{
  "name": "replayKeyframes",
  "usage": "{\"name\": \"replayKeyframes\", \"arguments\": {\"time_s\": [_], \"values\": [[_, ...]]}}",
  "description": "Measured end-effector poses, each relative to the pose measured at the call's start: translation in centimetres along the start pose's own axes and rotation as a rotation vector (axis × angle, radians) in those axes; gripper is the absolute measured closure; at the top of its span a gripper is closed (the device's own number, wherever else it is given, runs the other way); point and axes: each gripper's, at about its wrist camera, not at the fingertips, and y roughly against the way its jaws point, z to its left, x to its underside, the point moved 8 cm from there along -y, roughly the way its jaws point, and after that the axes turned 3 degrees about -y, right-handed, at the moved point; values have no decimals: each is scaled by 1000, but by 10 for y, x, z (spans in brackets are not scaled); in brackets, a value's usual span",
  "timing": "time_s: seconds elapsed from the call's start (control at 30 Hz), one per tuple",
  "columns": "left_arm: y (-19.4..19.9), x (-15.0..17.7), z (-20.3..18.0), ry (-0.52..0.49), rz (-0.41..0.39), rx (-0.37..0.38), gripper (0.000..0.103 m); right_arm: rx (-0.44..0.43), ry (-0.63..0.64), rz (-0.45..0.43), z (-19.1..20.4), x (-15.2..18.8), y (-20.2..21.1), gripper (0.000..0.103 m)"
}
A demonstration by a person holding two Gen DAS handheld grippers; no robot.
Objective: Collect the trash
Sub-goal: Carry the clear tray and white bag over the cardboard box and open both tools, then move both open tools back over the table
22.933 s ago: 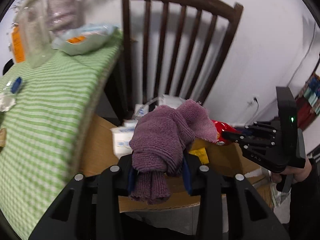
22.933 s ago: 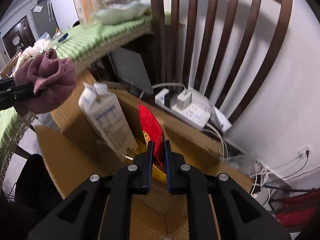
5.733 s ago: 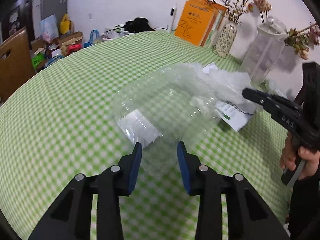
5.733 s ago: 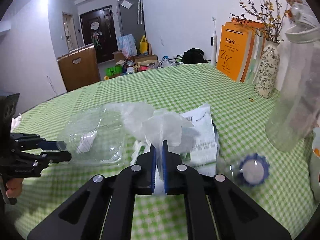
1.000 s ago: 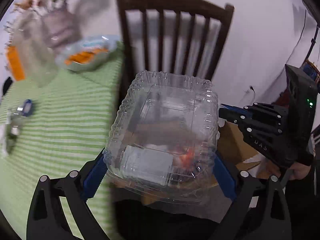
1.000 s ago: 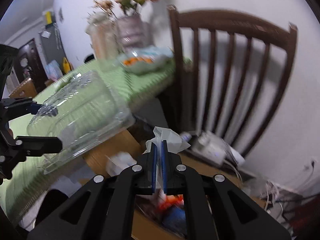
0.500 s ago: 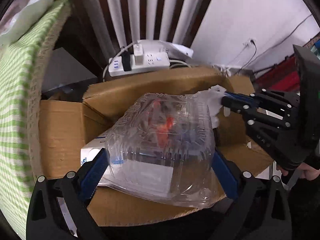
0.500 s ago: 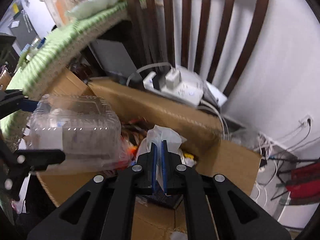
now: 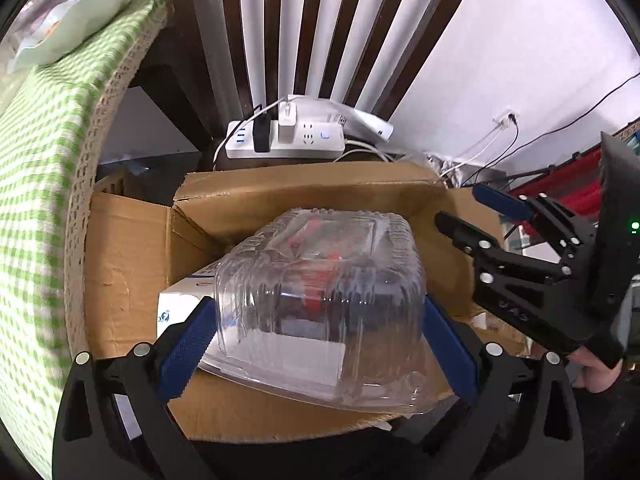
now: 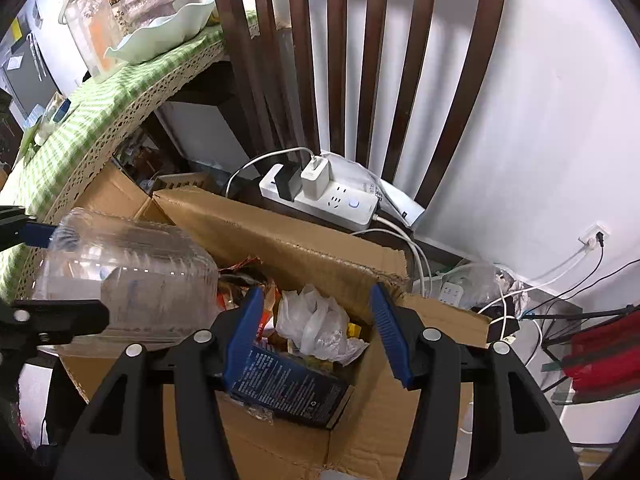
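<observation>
My left gripper [image 9: 318, 308] is shut on a clear plastic clamshell container [image 9: 320, 280], held over an open cardboard box [image 9: 304, 196] of trash. From the right wrist view the container [image 10: 120, 276] hangs at the box's left side. My right gripper [image 10: 316, 296] points down into the box [image 10: 280, 240] and its jaws are opening. The crumpled white plastic bag [image 10: 316, 320] lies loose below them on the trash, with neither pad touching it. In the left wrist view the right gripper [image 9: 460, 205] hovers over the box's right edge, a hand on its handle.
A white power strip [image 10: 320, 196] with plugs lies on the chair seat behind the box, under the dark chair back [image 9: 320, 40]. The green checked table [image 9: 40, 160] edge runs along the left. Cables [image 10: 520, 292] trail on the right. A dark blue carton [image 10: 288, 388] leans in the box.
Both grippers came down from table height to the box. The right jaws have spread and the white bag has dropped from them into the box. The left still holds the container.
</observation>
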Motion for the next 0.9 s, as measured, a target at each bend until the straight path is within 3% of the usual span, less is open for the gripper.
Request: {"name": "replayKeyframes", "arguments": {"time_s": [0.13, 0.2, 0.23, 0.27, 0.3, 0.33, 0.37, 0.4, 0.47, 0.57, 0.73, 0.9], "values": [[1, 4, -4, -44, 2, 28, 7, -11, 3, -41, 4, -9, 14, 49], [7, 3, -10, -67, -64, 122, 7, -13, 6, -64, 6, -12, 21, 47], [0, 0, -12, -129, -94, 160, 6, -13, 4, -67, 6, -13, 22, 46], [-15, 4, -1, -133, -30, 31, 7, -6, -1, -68, 6, -14, 23, 46], [-21, 11, 12, -68, 43, -68, 9, -3, 0, -70, 6, -15, 24, 46], [-14, 12, 6, -24, 33, 45, 7, -8, 8, -75, 7, -14, 25, 46], [-9, 10, 0, -42, 12, 105, 7, -9, 8, -76, 8, -14, 26, 46], [1, 6, -5, -102, -26, 104, 7, -9, 5, -75, 8, -14, 25, 46], [9, 2, 0, -126, -65, 15, 7, -8, 7, -77, 9, -15, 26, 46], [18, 0, 2, -72, -51, 53, 7, -16, 15, -85, 13, -17, 28, 46], [40, -2, 0, -88, -97, 58, 7, -5, 28, -89, 15, -21, 32, 46], [65, -3, 28, -65, -165, 64, 7, -2, 41, -130, 28, -34, 42, 45]]}}
